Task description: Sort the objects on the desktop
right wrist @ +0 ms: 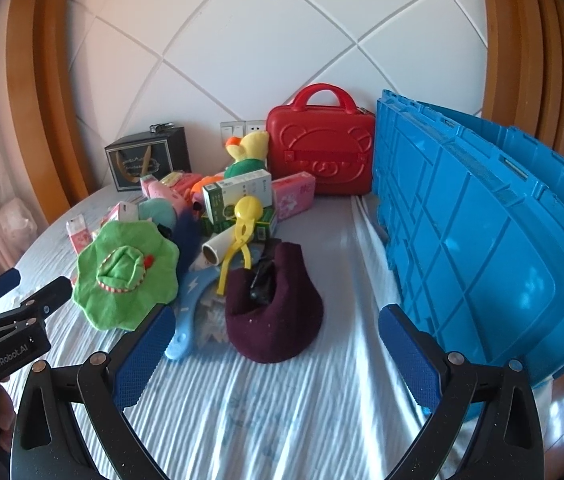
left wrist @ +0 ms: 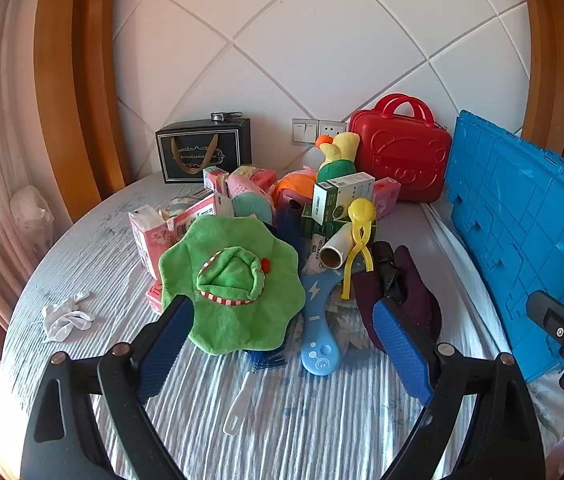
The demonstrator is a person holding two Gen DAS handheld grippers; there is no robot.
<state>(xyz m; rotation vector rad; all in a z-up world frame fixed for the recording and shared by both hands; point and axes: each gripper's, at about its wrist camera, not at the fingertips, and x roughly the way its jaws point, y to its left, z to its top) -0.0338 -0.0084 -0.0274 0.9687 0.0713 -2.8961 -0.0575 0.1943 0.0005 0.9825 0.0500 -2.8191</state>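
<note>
Readable text first: the other hand-held gripper's body, seen at the left edge of the right wrist view, says "GenRobot.AI". The black gift box (left wrist: 204, 150) at the back wall has gold script that looks like "Coffee Cup And..." but the rest is hidden behind its ribbon handle. The green and white carton (right wrist: 238, 196) has print too small to read, same with the pink boxes (left wrist: 170, 228).

The left hand-held gripper (left wrist: 282, 344) is spread wide with nothing between its pads, hanging just above the striped cloth on the tabletop (left wrist: 322, 420) in front of the green plush hat (left wrist: 232, 284). The right hand-held gripper (right wrist: 278, 356) is also fully released and empty, with the dark purple beanie (right wrist: 274, 304) just ahead of it.

The stuff to sort sits in one pile mid-tabletop: the hat, the beanie, a yellow plastic clamp toy (right wrist: 242, 236), a paper roll (left wrist: 336, 250), a light blue boomerang-shaped thing (left wrist: 318, 320), and a duck plush (left wrist: 338, 152). A red bear case (right wrist: 322, 148) stands against the wall, and a blue crate (right wrist: 482, 240) lines the right side.

The near cloth is mostly open, apart from a white plastic piece (left wrist: 240, 404). A crumpled tissue (left wrist: 66, 316) lies near the round left edge.
</note>
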